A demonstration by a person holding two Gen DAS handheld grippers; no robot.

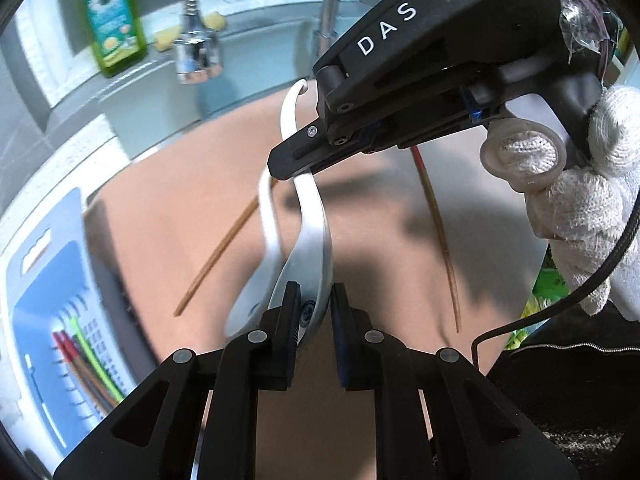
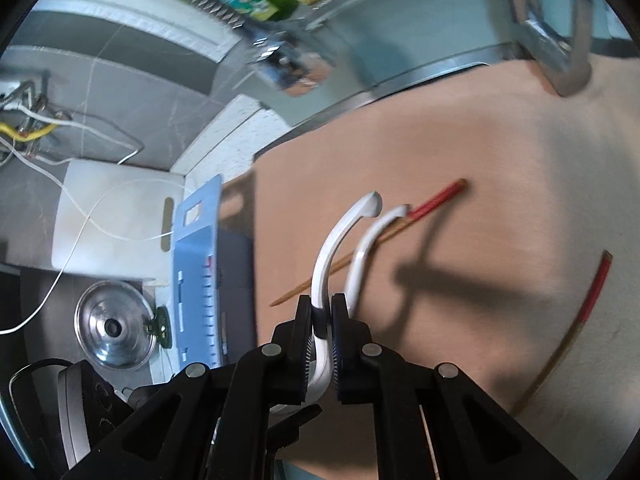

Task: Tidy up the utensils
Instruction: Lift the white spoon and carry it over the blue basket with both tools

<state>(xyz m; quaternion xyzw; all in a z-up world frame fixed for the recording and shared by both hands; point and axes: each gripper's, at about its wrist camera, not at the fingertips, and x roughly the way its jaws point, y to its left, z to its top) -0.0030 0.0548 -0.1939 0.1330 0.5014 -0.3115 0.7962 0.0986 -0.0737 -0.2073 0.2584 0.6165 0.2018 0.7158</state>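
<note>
Left gripper point(image 1: 314, 320) clamping one white spoon point(image 1: 316, 236), right gripper point(image 2: 321, 320) clamping another; two chopsticks point(image 2: 436, 196) lying loose, blue basket point(image 1: 44, 280) already holding some

Two white spoons point(image 1: 316, 216) point(image 2: 326, 256) aloft, clamped.

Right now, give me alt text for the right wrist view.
The right gripper is shut on a white spoon, with a second white spoon beside it. Two chopsticks lie on the tan mat; a blue basket sits left.
</note>
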